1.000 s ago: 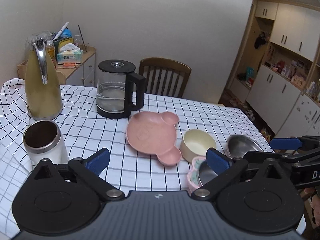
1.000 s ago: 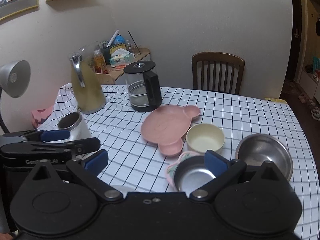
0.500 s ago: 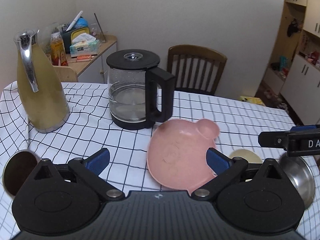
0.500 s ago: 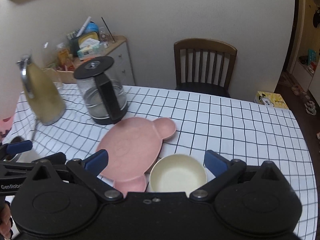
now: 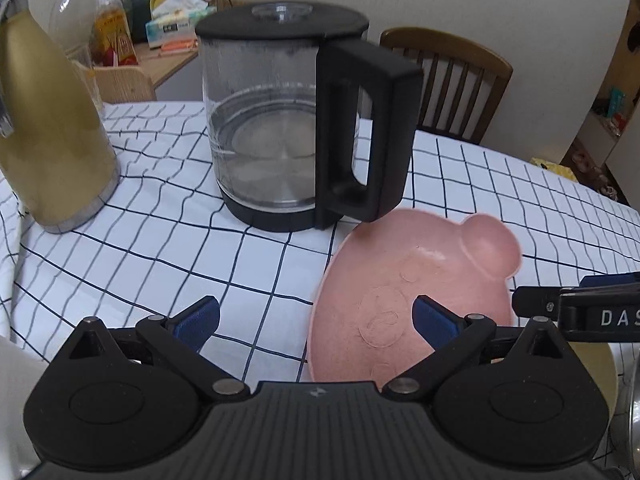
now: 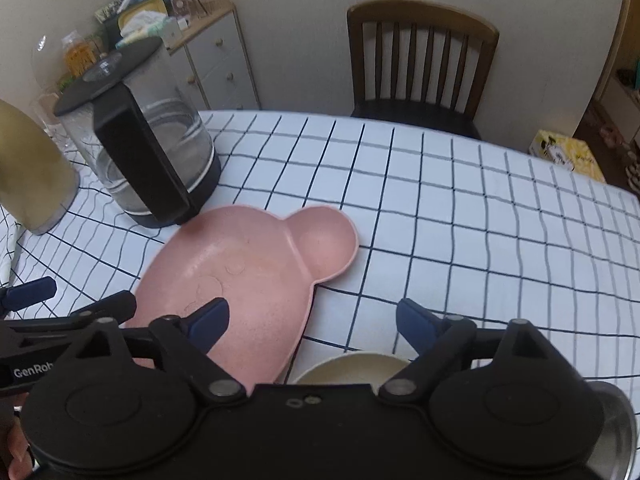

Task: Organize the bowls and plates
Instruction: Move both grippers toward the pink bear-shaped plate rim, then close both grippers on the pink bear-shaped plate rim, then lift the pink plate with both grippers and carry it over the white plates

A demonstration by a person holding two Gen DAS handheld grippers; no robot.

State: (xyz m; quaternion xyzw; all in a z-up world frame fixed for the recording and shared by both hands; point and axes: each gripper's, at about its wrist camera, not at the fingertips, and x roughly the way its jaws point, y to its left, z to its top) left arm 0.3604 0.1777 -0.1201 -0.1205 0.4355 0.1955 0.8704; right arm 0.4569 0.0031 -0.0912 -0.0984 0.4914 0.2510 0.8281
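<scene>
A pink bear-shaped plate (image 5: 412, 292) lies on the checked tablecloth, also in the right wrist view (image 6: 248, 276). My left gripper (image 5: 316, 320) is open, low over the plate's left edge. My right gripper (image 6: 310, 320) is open over the plate's right edge and the cloth. A cream bowl (image 6: 352, 366) sits just under the right gripper, its rim partly hidden; it also shows in the left wrist view (image 5: 592, 364). A steel bowl's rim (image 6: 616, 432) shows at the lower right. The left gripper appears at the left of the right wrist view (image 6: 28, 300).
A glass kettle with a black handle (image 5: 296, 120) stands just behind the plate, its handle near the plate's far edge. A gold carafe (image 5: 48, 120) stands at the left. A wooden chair (image 6: 420, 64) is beyond the table's far edge. A side cabinet with clutter (image 6: 192, 40) is back left.
Both grippers have moved forward and down towards the pink plate and kettle. The steel bowls and the steel cup have dropped out of view beneath the grippers. Both stay open.
</scene>
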